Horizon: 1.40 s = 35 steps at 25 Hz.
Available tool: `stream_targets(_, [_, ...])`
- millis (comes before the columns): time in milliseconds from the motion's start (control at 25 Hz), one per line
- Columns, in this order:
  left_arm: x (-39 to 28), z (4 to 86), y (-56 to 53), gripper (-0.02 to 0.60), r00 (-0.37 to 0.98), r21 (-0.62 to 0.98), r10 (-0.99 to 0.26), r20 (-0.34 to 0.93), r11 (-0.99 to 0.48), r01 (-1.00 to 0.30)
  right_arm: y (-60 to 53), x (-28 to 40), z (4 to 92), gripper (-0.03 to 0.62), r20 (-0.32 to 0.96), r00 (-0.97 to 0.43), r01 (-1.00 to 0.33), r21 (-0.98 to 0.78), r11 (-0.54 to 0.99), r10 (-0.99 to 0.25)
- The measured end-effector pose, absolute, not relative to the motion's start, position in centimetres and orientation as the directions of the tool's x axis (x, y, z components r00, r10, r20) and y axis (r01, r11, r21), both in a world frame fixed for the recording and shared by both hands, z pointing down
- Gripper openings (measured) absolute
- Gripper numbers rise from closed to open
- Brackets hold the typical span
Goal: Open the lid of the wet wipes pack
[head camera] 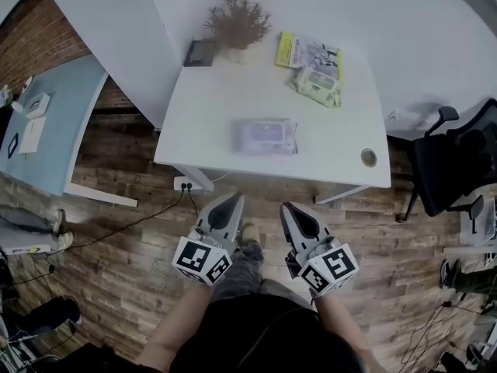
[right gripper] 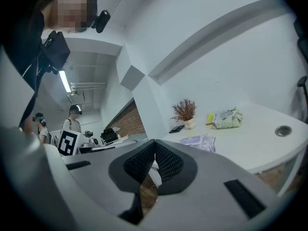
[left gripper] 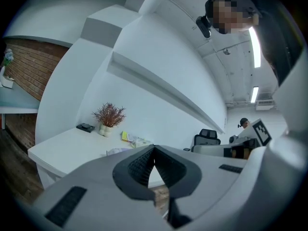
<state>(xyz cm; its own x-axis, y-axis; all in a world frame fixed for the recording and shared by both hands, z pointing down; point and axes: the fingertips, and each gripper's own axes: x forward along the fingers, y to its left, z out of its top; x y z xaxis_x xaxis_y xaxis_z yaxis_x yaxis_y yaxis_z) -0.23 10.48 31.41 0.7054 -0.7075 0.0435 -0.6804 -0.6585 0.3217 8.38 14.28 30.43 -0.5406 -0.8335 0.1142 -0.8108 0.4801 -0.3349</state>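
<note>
A pale lilac wet wipes pack (head camera: 266, 137) lies flat near the middle of the white table (head camera: 210, 107), its lid down. The right gripper view shows the pack (right gripper: 198, 141) beyond the jaws, and the left gripper view shows a sliver of it (left gripper: 117, 151). My left gripper (head camera: 235, 198) and right gripper (head camera: 286, 207) hover over the wooden floor in front of the table's near edge, side by side, pointing toward the table. Both are shut with nothing between the jaws. Neither touches the pack.
At the table's back stand a dried plant in a pot (head camera: 237, 26), a dark flat device (head camera: 202, 52), a yellow booklet (head camera: 307, 53) and a greenish pack (head camera: 317, 85). A cable grommet (head camera: 369, 158) sits at the right front corner. A black office chair (head camera: 458, 162) stands right.
</note>
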Motion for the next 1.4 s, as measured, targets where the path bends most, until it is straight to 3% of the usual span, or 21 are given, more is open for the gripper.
stream_targets(880, [1.4, 33.5, -0.6, 0.012, 0.766, 0.355, -0.639, 0.065, -0.703, -0.616, 2.8, 9.7, 32.7, 0.020, 0.193, -0.546, -0.822, -0.310, 0.477, -0.815])
stream_targets(1240, [2.2, 34.8, -1.1, 0.015, 0.823, 0.264, -0.562, 0.083, -0.784, -0.562, 1.4, 9.0, 34.2, 0.020, 0.274, -0.608, -0.792, -0.145, 0.593, -0.745])
stream_targets(1400, [3.2, 35.1, -1.1, 0.178, 0.863, 0.137, -0.493, 0.112, -0.852, -0.505, 0.4, 8.7, 34.5, 0.020, 0.308, -0.647, -0.736, -0.015, 0.676, -0.698])
